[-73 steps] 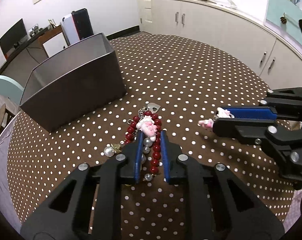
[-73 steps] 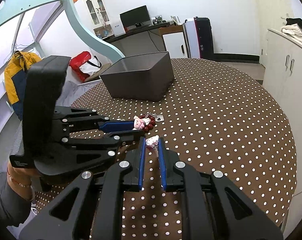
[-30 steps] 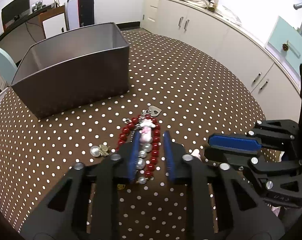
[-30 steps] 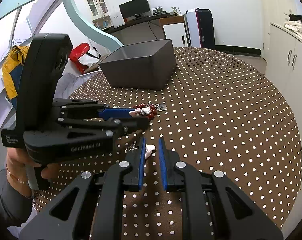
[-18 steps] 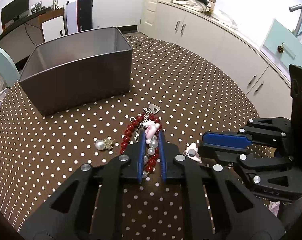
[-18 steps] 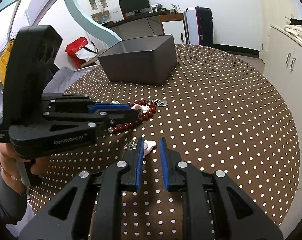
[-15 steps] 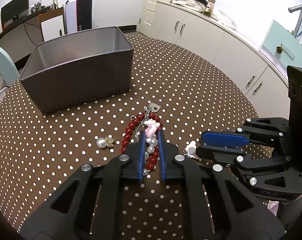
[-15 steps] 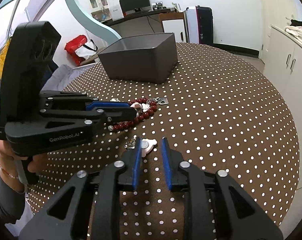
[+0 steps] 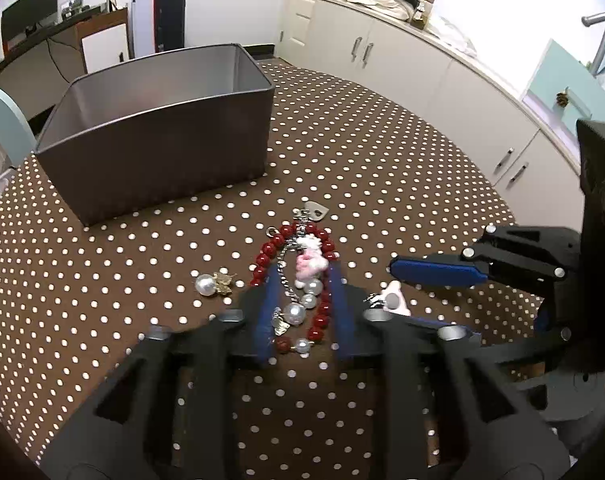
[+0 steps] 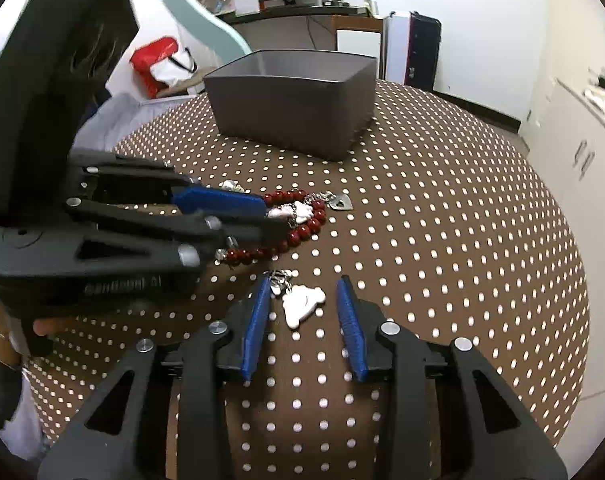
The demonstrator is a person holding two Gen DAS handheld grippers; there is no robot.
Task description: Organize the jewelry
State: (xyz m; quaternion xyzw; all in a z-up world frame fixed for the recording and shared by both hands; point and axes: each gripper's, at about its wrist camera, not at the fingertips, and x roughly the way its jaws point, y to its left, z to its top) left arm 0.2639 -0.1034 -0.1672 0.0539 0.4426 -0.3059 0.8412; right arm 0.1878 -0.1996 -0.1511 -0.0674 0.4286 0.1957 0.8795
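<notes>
- Left wrist view: our left claw [image 9: 302, 304] is spread wide, gripping nothing. Its blue pads straddle the near end of the jewelry pile on the polka-dot worktop [image 9: 382, 152].
- Between the pads we see the red bead bracelet [image 9: 322, 312], the pearl strand [image 9: 306, 300] and a pink charm [image 9: 310, 266]. A silver heart tag [image 9: 316, 211] lies at the pile's far end.
- A pearl earring [image 9: 211, 284] sits apart, left of the pile.
- The grey metal box [image 9: 158, 136] stands beyond the pile, well apart from it. We can't see its floor.
- Our right claw [image 9: 406, 292] enters from the right with a white charm [image 9: 394, 300] under its tip.
- Right wrist view: the right claw [image 10: 304, 308] is open wide and empty. The white charm [image 10: 302, 302] lies flat on the worktop [image 10: 442, 220] between its pads, nearer the left pad; we can't tell if they touch.
- The left claw [image 10: 238, 216] reaches in from the left, over the red bead bracelet [image 10: 302, 228].
- The grey metal box [image 10: 294, 108] stands at the far side.
</notes>
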